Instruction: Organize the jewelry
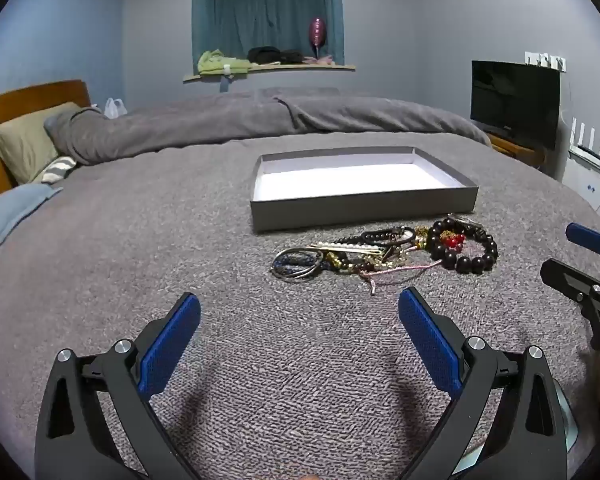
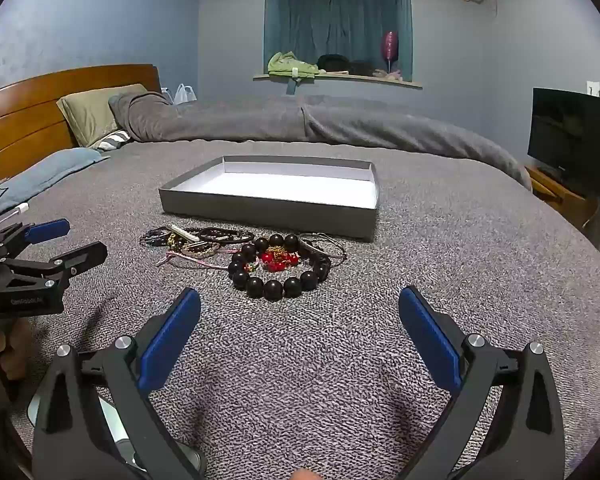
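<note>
In the left wrist view the left gripper (image 1: 299, 312), jaws apart and empty, faces the tangled jewellery heap (image 1: 384, 252) mid-frame before the shallow grey cardboard box (image 1: 364, 210); in the right wrist view the right gripper (image 2: 299, 312), jaws likewise apart, faces the dark wooden bead bracelet (image 2: 278, 266), where snagged cords could drag neighbours along.

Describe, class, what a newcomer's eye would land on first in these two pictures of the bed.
First, the tangled pile of jewelry on the grey bedspread, with the ring of big dark beads around red beads at its near right. Just behind it lies an open grey box with a bare white floor. In the foreground, the right tongs and the left tongs gape wide, holding nothing.
</note>
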